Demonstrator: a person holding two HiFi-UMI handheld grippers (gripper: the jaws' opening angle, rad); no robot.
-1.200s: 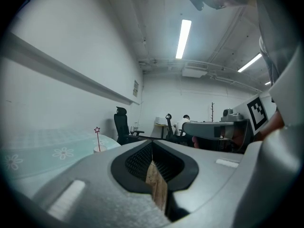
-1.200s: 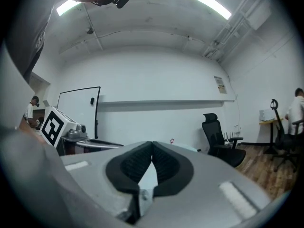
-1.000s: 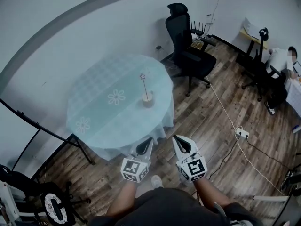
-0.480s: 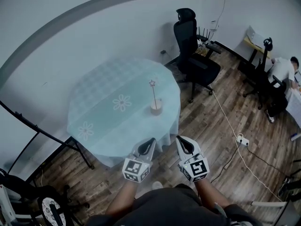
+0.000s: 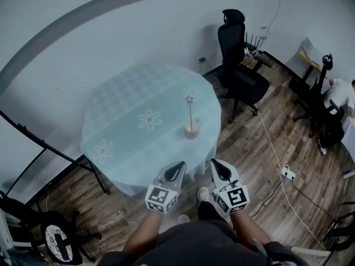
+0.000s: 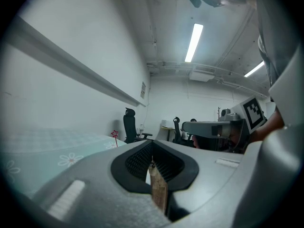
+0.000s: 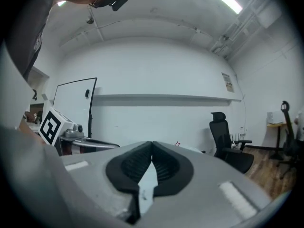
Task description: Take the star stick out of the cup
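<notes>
both tools are low at the near edge of the head view, side by side and short of the round table [image 5: 125, 101]. the left gripper [image 5: 178, 165] has its jaws pressed together, tips meeting, nothing caught between them. same for the right gripper [image 5: 215, 163]: jaws clenched on themselves, empty, black ribbed pads closed in a v in its own view.

out on the table, the cup [image 5: 191, 130] stands near the right edge of the pale blue flowered cloth [image 5: 111, 132], well apart from both tools. the star stick [image 5: 190, 111] is in it, standing almost upright, its little star at the top end. from the left gripper view the red star peeks up over the table edge, left of the closed jaws; in the right gripper view it shows just above the jaw tips, small and far off.

beyond the table on the right, a black office chair [image 5: 239, 65] stands on the wood floor [image 5: 260, 143]. a white cable runs along the floor to a power strip [image 5: 287, 174]. at the far right edge a person [image 5: 344, 93] sits at a desk.
</notes>
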